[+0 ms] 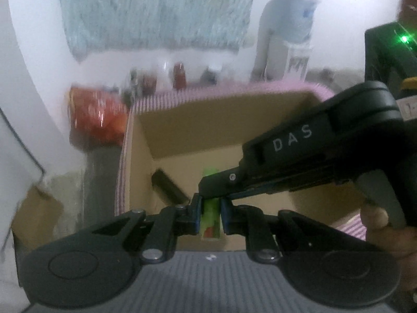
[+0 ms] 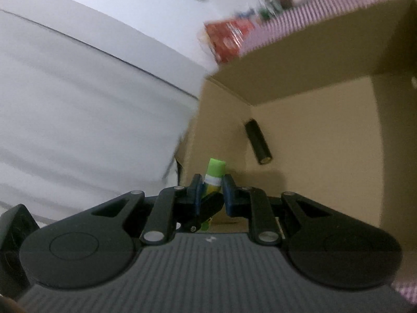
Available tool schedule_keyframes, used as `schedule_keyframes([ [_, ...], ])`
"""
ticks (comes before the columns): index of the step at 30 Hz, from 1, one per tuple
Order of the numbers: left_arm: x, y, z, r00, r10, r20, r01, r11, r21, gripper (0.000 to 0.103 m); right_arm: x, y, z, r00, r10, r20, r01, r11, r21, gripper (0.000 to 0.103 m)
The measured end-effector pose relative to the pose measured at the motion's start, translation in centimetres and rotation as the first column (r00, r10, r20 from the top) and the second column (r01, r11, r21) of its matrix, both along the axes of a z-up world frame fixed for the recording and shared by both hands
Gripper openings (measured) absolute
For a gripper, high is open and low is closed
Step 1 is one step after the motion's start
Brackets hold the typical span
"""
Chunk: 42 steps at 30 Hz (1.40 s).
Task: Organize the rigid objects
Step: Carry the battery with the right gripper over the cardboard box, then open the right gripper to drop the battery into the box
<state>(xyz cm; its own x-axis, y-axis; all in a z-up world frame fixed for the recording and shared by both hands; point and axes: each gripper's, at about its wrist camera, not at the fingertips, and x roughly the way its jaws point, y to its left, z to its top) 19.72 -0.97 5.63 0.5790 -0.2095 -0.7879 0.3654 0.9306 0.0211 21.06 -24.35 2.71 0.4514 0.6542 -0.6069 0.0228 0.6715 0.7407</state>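
Between both claws' pads sits the glue stick.

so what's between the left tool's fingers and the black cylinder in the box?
Left wrist view: only bare cardboard box floor separates the left tool, holding the green stick, from the black cylinder.

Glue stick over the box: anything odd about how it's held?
Yes. Both grippers close on the same green glue stick above the cardboard box: left gripper low, right gripper near the cap, crossing.
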Motion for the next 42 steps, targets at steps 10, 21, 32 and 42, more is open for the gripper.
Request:
schedule_keyframes([
  [10, 3.6, 1.0, -4.0, 0.991, 0.036, -0.130, -0.027, 0.997, 0.074, 0.020, 3.9, 1.1, -5.6, 0.977, 0.043, -0.207, -0.038, 0.999, 0.028, 0.016],
  [21, 2.2, 1.1, -1.6, 0.999, 0.043, -0.033, -0.041, 0.996, 0.074, 0.035, 3.8, -0.1, -4.9, 0.983, 0.022, -0.183, -0.007, 0.997, 0.079, 0.017],
  [32, -3.9, 2.3, 4.3, 0.994, 0.047, 0.098, -0.043, 0.998, -0.044, 0.050, -5.2, -6.2, 3.8, 0.999, -0.049, 0.013, 0.047, 0.990, 0.136, 0.017],
  [42, -13.4, 1.4, 4.9, 0.987, -0.052, 0.153, 0.072, 0.988, -0.134, 0.063, -21.4, -11.3, 7.1, 0.978, -0.163, 0.133, 0.148, 0.982, 0.114, 0.021],
])
